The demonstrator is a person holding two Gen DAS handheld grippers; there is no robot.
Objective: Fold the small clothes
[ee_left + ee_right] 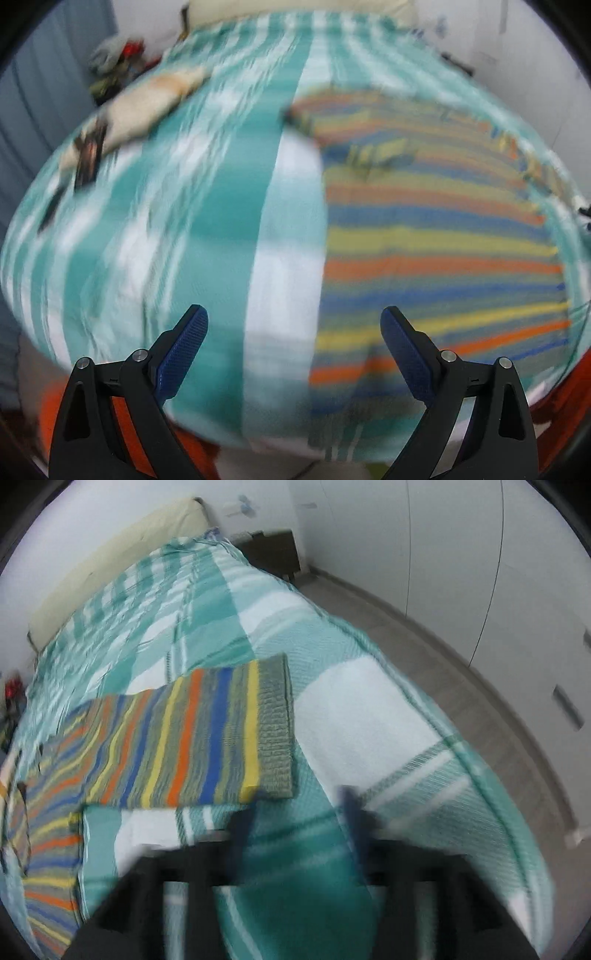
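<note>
A knitted garment [436, 236] with orange, yellow, blue and grey-green stripes lies flat on a teal and white checked bedspread [207, 206]. In the left wrist view it fills the right half, and my left gripper [293, 321] hangs open above the bedspread at the garment's left edge, nothing between its blue pads. In the right wrist view a striped sleeve [192, 738] with a ribbed grey-green cuff [275, 723] lies folded across. My right gripper [299, 805], blurred, stands open just below and right of that cuff, holding nothing.
A cream garment [147, 107] and a dark object [88, 155] lie at the bed's far left. A heap of clothes [114, 62] sits beyond. The bed's right edge [491, 775] drops to a grey floor [461, 657] beside white wardrobe doors. A pillow [118, 557] lies at the head.
</note>
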